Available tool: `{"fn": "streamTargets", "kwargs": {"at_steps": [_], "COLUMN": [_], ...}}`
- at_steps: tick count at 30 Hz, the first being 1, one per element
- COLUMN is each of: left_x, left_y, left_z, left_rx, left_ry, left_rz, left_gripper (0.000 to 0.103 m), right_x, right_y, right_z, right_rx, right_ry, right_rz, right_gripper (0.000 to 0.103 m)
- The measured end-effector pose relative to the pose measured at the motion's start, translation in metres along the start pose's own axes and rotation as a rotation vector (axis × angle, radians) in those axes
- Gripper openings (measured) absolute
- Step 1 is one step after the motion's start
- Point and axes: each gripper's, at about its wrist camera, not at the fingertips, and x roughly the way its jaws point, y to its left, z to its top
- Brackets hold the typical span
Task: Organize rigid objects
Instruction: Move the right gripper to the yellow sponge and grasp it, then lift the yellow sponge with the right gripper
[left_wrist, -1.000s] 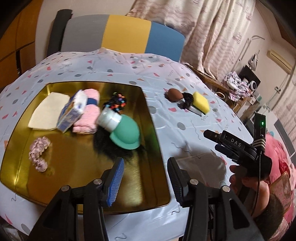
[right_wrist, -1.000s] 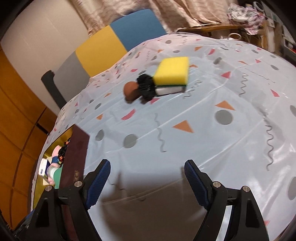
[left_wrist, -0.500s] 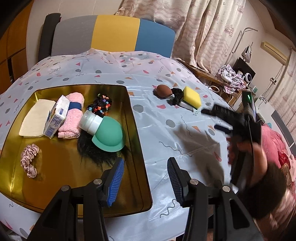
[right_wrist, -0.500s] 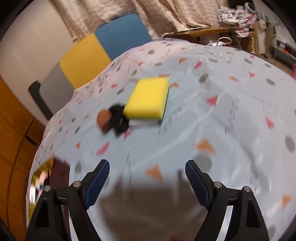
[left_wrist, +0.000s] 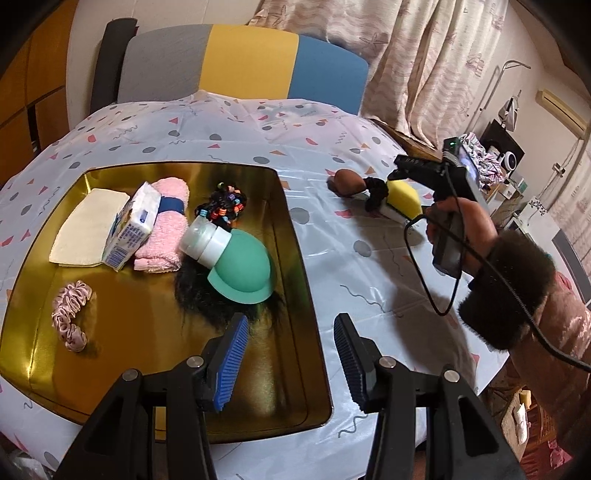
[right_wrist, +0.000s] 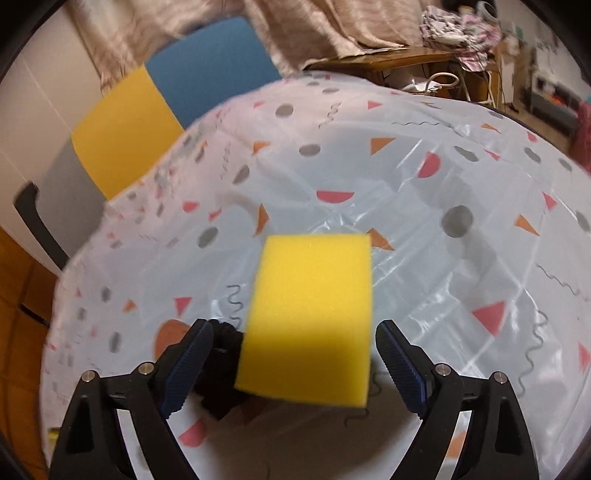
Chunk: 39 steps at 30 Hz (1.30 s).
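A yellow sponge (right_wrist: 310, 321) lies on the patterned tablecloth, on top of a white flat thing. My right gripper (right_wrist: 293, 328) straddles it with its jaws opening, and the pads stand clear of the sponge's sides. A black scrunchie (right_wrist: 221, 343) and a brown egg-shaped thing (right_wrist: 168, 336) lie just left of the sponge. In the left wrist view the same sponge (left_wrist: 404, 194), scrunchie (left_wrist: 376, 190) and brown thing (left_wrist: 347, 181) sit under the right gripper (left_wrist: 397, 168), which a hand holds. My left gripper (left_wrist: 290, 332) hangs open and empty over the gold tray's (left_wrist: 303, 280) right rim.
The tray holds a cream cloth (left_wrist: 85, 229), tissue packet (left_wrist: 131, 225), pink towel (left_wrist: 166, 221), beaded band (left_wrist: 223, 205), white bottle (left_wrist: 207, 242), green cap (left_wrist: 245, 267), black fluff (left_wrist: 199, 295) and pink scrunchie (left_wrist: 70, 314). A chair (left_wrist: 240, 62) stands behind the table.
My right gripper has travelled across the table to the yellow sponge, which now lies between its wider jaws. The left gripper stays open by the tray.
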Motion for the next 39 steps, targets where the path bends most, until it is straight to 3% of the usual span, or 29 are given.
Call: {"fn": "streamTargets", "kwargs": {"at_steps": [2,3,13,17,22,27,39], "left_x": [0.001,0.002,0.019,0.024,0.037,0.059,0.151], "left_y": [0.000,-0.001,-0.033,-0.050,-0.071,-0.093,-0.139], "left_z": [0.001,0.001,0.008,0.015,0.028,0.048,0.109], "left_rx": [0.001,0.001,0.066,0.087,0.113,0.123,0.132], "left_ry": [0.002,0.003,0.030,0.033,0.042,0.064,0.146], "left_rz": [0.001,0.002,-0.047,-0.075,-0.089,-0.107,-0.105], "left_gripper": [0.049,0.049,0.049,0.049,0.049,0.049,0.049], "right_x": [0.006,0.008,-0.027,-0.048,-0.075,-0.073,-0.067], "right_y": [-0.001,-0.004,-0.055,-0.077,-0.090,-0.101,-0.113], "right_z": [-0.003,-0.005,-0.028,-0.042,-0.063,-0.082,-0.093], "right_rx": [-0.022,-0.031,-0.010,0.019,-0.077,-0.117,-0.079], "right_ry": [0.016,0.023,-0.007,-0.028,-0.098,-0.107,-0.138], "right_rz": [0.008,0.016,0.102,0.182,0.071,0.007,0.074], "right_gripper": [0.073,0.070,0.069,0.069,0.069,0.069,0.070]}}
